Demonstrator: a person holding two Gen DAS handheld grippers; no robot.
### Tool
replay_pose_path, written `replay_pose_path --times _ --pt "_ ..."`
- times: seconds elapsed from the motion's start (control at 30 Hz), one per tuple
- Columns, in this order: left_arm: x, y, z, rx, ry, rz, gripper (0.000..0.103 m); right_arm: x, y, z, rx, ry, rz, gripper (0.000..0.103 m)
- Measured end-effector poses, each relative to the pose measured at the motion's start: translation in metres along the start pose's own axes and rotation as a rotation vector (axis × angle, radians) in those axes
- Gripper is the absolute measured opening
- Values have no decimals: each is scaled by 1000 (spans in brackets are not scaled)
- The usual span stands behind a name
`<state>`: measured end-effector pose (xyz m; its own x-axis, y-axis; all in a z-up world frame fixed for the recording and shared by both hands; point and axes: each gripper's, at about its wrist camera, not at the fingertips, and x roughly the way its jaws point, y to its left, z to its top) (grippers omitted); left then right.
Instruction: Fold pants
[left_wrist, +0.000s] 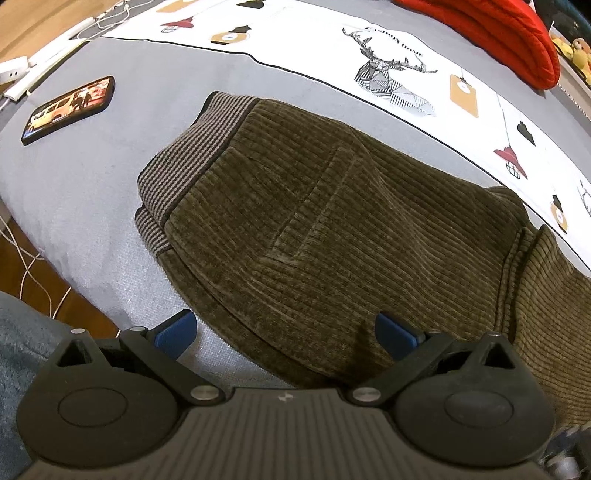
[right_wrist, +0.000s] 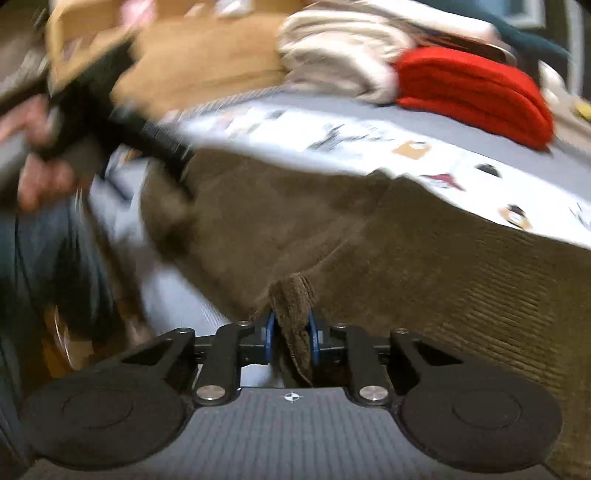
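Olive-brown corduroy pants (left_wrist: 314, 206) lie on a grey bed sheet (left_wrist: 92, 177), with the striped ribbed waistband (left_wrist: 192, 155) at the left. My left gripper (left_wrist: 284, 332) is open and empty, its blue pads straddling the near edge of the pants. In the blurred right wrist view my right gripper (right_wrist: 291, 339) is shut on a bunched fold of the pants (right_wrist: 293, 299), with the rest of the fabric (right_wrist: 369, 236) spreading beyond. The left gripper (right_wrist: 155, 144) and the hand holding it appear at the upper left there.
A phone (left_wrist: 68, 109) with a lit screen lies on the sheet at the left. A white printed cloth (left_wrist: 388, 66) lies behind the pants. A red knit garment (left_wrist: 491, 33) is at the far right. Cables (left_wrist: 29, 254) hang off the bed's left edge.
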<state>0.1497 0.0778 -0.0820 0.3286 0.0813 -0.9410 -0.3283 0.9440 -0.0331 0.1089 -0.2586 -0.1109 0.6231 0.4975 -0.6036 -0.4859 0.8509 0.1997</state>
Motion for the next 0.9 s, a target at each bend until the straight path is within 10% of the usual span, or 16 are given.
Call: replay_pose_path --times 0.2,0.37,0.73,0.9 --pt "-7 -8 6 11 -3 -23 103 -60 -87 75 363 -268 -166 15" --pt "-10 -8 11 -4 -18 -35 103 -112 -85 120 223 -410 -229 15" --pt "3 8 4 -19 25 -11 103 38 37 4 -209 137 -48 17" --pt "3 9 7 -25 18 -4 103 29 28 2 -186 95 -31 17"
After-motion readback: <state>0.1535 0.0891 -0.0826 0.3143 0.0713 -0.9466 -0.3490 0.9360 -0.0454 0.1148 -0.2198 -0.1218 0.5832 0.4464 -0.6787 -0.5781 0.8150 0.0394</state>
